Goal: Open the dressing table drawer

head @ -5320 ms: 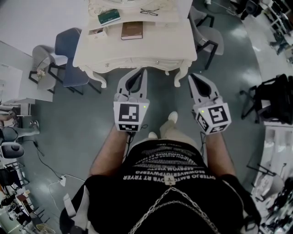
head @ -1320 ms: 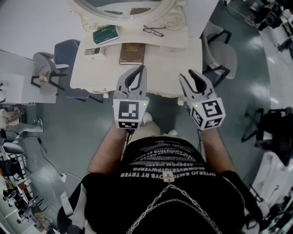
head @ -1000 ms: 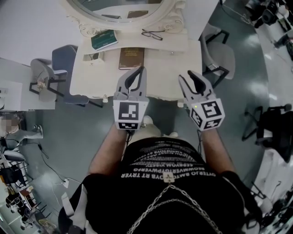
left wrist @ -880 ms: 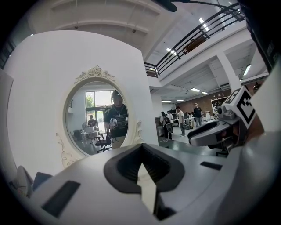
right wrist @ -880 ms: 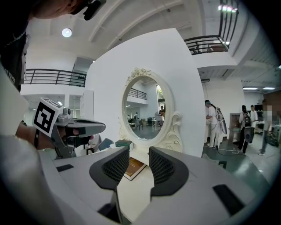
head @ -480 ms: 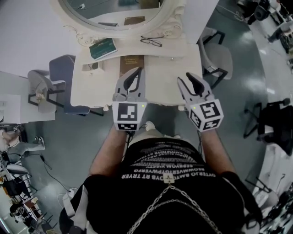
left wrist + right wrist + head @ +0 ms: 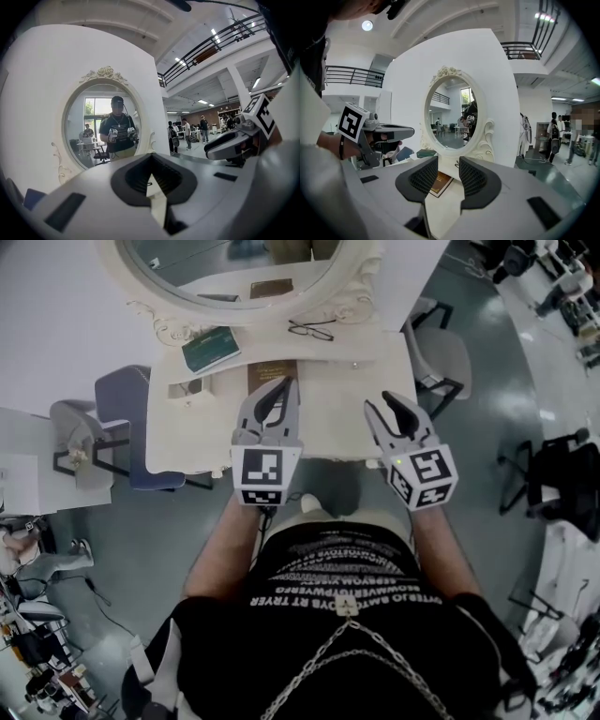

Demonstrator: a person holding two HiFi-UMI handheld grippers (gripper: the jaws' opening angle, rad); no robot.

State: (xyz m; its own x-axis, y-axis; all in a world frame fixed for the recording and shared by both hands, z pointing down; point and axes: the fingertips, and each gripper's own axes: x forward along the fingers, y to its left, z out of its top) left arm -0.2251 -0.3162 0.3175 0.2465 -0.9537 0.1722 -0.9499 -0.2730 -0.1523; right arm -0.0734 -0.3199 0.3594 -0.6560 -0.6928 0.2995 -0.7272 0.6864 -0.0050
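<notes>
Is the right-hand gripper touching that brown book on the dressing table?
Apart. The head view shows the right gripper well off to the side of the brown book, with bare tabletop between them. Its jaws stand open with nothing between them.

Left gripper [image 7: 280, 383]: just left of frame centre in head view, pointing straight up frame; jaws closed tip to tip, nothing between. Right gripper [image 7: 379, 404]: right of centre, about level with left one, tilted slightly toward upper left; jaws apart, narrow gap, nothing gripped. Grippers apart, not touching. Left forearm [image 7: 223, 545] and right forearm [image 7: 439, 542] bare, reaching forward from torso [image 7: 342, 615] at lower frame.
</notes>
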